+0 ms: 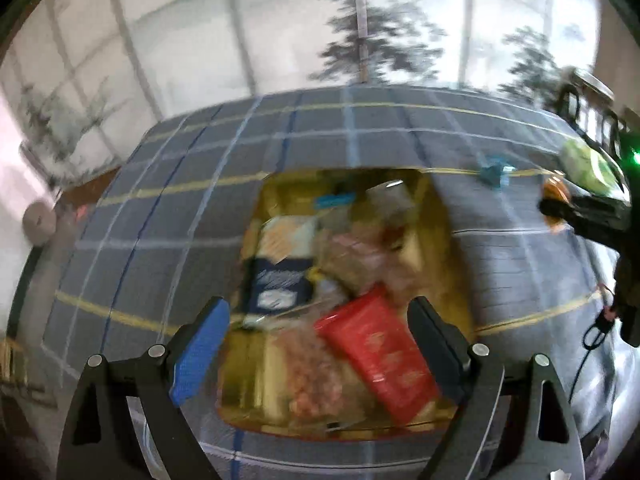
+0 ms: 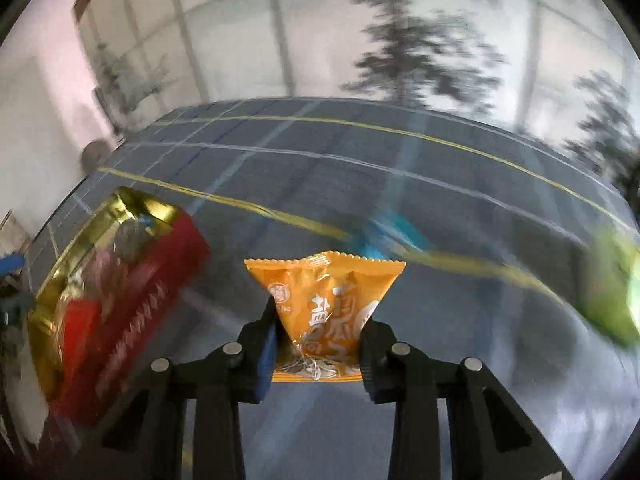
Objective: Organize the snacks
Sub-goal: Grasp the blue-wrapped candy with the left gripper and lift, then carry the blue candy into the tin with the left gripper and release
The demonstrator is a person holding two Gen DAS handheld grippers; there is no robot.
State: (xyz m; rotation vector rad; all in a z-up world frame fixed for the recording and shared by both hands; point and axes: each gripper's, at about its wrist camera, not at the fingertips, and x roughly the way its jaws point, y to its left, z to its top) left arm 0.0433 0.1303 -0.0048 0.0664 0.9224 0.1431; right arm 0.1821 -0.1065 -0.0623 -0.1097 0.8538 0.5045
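Observation:
A gold tray [image 1: 456, 240] holds several snacks: a red packet [image 1: 380, 356], a dark blue packet [image 1: 280, 284] and clear bags. My left gripper [image 1: 316, 320] is open and empty, hovering above the tray's near part. My right gripper [image 2: 320, 316] is shut on an orange snack packet [image 2: 324, 300] and holds it above the table. The tray, with red sides, also shows at the left of the right wrist view [image 2: 132, 200]. The right gripper appears at the far right of the left wrist view [image 1: 560, 206].
The table wears a grey plaid cloth [image 1: 200, 220]. A blue packet [image 1: 494, 172] and a green packet [image 1: 584, 160] lie on it right of the tray; they also show blurred in the right wrist view, the blue [image 2: 396, 236] and the green [image 2: 612, 288]. A cable [image 1: 592, 332] hangs at the right.

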